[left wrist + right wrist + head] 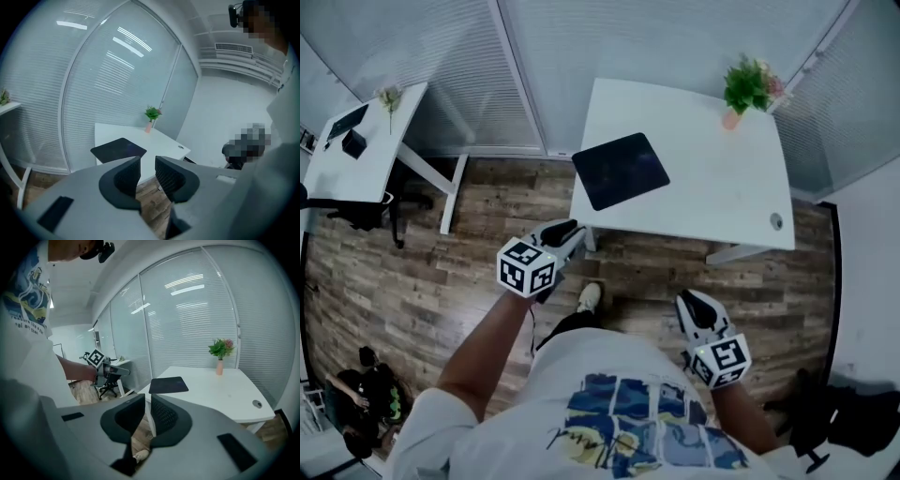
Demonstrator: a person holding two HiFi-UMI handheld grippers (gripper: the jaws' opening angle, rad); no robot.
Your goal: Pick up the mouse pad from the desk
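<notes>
Wood-plank floor [441,281] in a glass-walled office, white slatted blinds [609,37] behind every pane. Only markings in sight: black-and-white square patterns on the marker cubes [528,267], and a line of script under the blue print on the person's T-shirt [628,422], too small to read. White desk [722,187] by the corner of the glass, with a round grommet [776,221] near its front right and a green plant [748,84] in a pink vase [731,119] at the back. Black mouse pad [621,170] flat on the left part of the desk, turned askew, one corner at the left edge. Off to the left, second desk [366,150] with dark items on top, black office chair [366,211] beside it. Over the floor, just short of the front left corner of the desk, left gripper [570,232], jaws parted by a moderate gap, nothing between them, clear of the pad. Nearer the body and also over the floor, right gripper [694,302], jaws a narrow slit apart, holding nothing.
</notes>
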